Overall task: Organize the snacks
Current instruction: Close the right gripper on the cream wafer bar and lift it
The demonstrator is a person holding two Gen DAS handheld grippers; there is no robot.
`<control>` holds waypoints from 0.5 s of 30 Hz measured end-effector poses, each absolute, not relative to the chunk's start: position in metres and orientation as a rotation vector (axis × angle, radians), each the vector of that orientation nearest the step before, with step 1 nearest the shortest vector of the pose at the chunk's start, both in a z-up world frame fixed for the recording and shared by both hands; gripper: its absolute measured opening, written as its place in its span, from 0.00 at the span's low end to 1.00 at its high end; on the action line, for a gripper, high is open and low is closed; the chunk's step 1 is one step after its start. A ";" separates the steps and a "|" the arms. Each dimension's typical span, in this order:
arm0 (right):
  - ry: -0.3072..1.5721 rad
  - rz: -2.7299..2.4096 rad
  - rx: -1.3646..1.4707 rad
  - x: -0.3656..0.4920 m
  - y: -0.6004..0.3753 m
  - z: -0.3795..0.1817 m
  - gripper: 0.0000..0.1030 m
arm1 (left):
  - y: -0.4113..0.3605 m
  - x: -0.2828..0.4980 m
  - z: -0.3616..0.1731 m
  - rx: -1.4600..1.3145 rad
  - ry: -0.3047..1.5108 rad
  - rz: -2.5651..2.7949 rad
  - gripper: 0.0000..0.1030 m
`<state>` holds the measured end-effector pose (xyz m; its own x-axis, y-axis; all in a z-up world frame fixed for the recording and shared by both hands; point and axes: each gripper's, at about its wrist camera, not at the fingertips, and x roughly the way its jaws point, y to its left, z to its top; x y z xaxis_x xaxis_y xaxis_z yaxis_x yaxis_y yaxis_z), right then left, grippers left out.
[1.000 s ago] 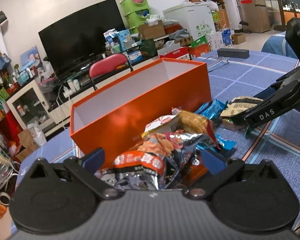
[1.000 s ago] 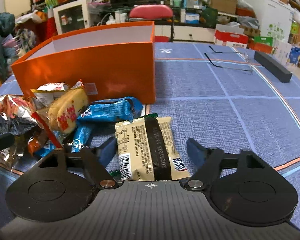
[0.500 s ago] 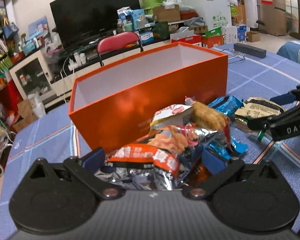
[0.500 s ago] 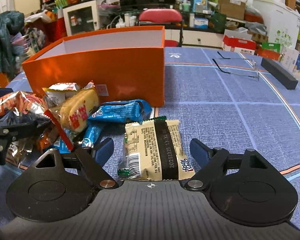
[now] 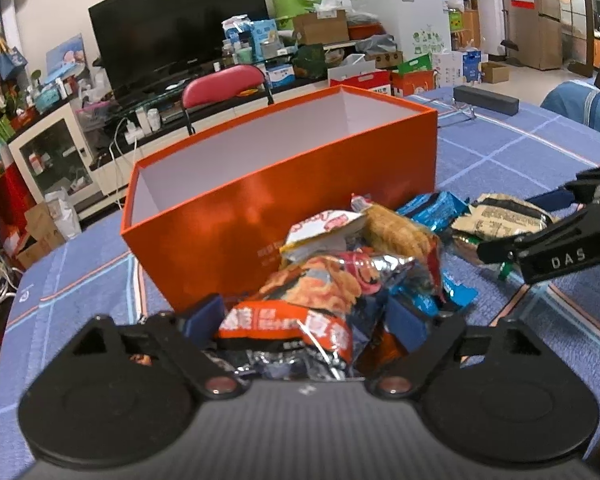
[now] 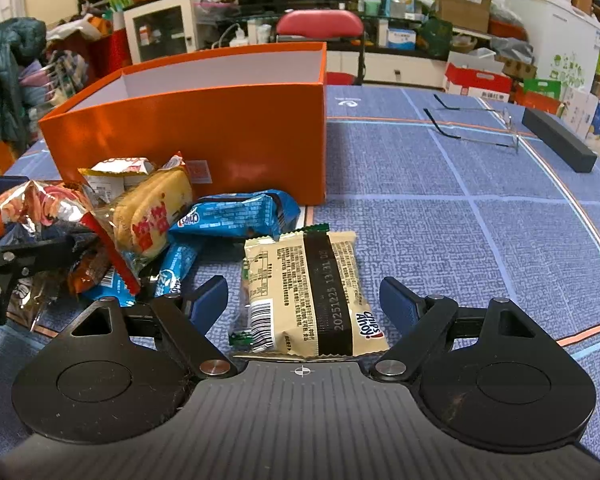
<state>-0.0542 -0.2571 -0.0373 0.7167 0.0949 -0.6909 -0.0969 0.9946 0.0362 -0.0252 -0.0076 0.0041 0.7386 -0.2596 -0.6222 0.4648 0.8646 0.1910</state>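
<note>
The left tongs (image 5: 304,318) are closing around a crinkled foil bag (image 5: 312,300) in the snack pile just before the orange box (image 5: 284,196); whether the pads already press it I cannot tell. The right tongs (image 6: 303,300) stand released astride a beige cookie pack (image 6: 308,292) lying flat on the blue tabletop (image 6: 480,240), clear of both pads

A black television (image 5: 176,36) stands against the white wall behind a red chair (image 5: 224,86).
</note>
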 end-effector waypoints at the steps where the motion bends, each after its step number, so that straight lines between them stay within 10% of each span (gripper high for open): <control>1: 0.765 0.107 -0.002 -0.054 -0.257 -0.037 0.72 | -0.008 -0.027 0.004 0.350 0.625 -0.408 0.80; 15: 0.791 0.129 0.006 -0.052 -0.255 -0.041 0.68 | -0.003 -0.023 0.004 0.297 0.631 -0.411 0.78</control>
<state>-0.0516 -0.2552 -0.0406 0.6956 0.1175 -0.7088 -0.1129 0.9922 0.0537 -0.0229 -0.0030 0.0039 0.7315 -0.2785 -0.6224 0.4560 0.8785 0.1428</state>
